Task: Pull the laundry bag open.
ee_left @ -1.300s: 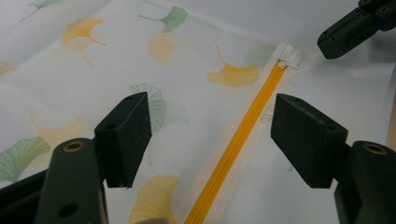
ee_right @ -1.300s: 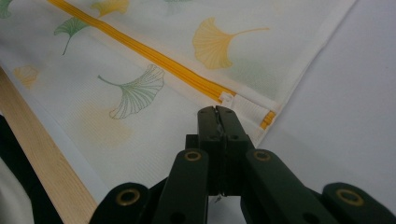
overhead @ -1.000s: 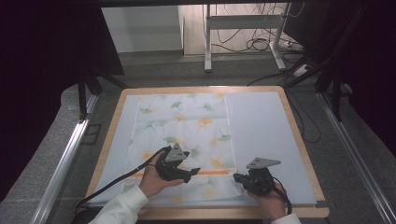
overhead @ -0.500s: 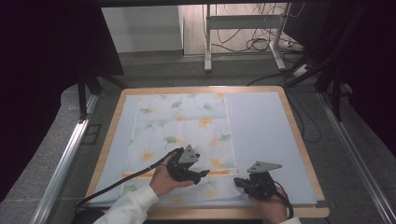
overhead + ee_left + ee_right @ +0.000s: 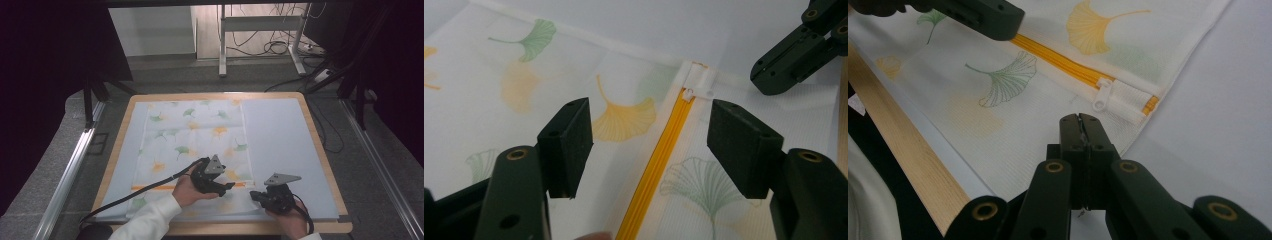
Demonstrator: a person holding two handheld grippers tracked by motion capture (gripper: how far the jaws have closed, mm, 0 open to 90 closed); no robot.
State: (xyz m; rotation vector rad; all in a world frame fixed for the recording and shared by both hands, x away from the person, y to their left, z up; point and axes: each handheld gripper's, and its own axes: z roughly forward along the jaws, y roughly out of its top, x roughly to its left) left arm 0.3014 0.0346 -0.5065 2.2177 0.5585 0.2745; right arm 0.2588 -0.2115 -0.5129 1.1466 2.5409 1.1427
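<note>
Orange zipper (image 5: 659, 165) runs between the wide-open, empty left gripper (image 5: 649, 145), probably to pin the pouch (image 5: 195, 145); the right gripper (image 5: 1081, 127), closed and empty, points at the pull (image 5: 1102, 96).

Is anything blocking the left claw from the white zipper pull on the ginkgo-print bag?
Nothing visible does. The left claw is open, straddling the orange zipper, and the zipper pull lies bare just ahead. The right claw sits off to the side.
</note>
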